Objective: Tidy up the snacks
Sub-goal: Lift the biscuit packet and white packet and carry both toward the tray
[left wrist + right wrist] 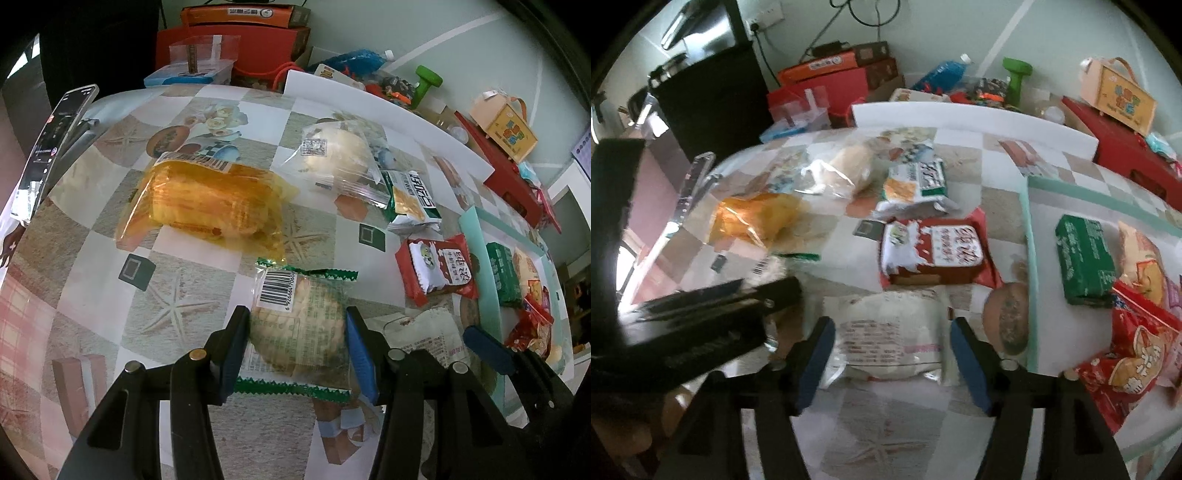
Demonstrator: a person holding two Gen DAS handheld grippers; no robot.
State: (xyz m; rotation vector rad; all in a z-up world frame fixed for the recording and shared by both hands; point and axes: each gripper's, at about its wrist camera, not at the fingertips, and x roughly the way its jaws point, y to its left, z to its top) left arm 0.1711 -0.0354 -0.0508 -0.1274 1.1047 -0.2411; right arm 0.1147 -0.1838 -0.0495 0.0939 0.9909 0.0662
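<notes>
Left gripper (295, 350) pinches biscuit packet (301, 325); right gripper (892, 354) spread around white packet (890, 339).

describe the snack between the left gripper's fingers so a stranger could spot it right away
On the checkered tablecloth, look at the near edge, just below the big orange-wrapped cake. There a round pale biscuit in a clear wrapper sits between the blue pads of the left gripper. Only it has green zigzag end seals and a white barcode sticker.
</notes>
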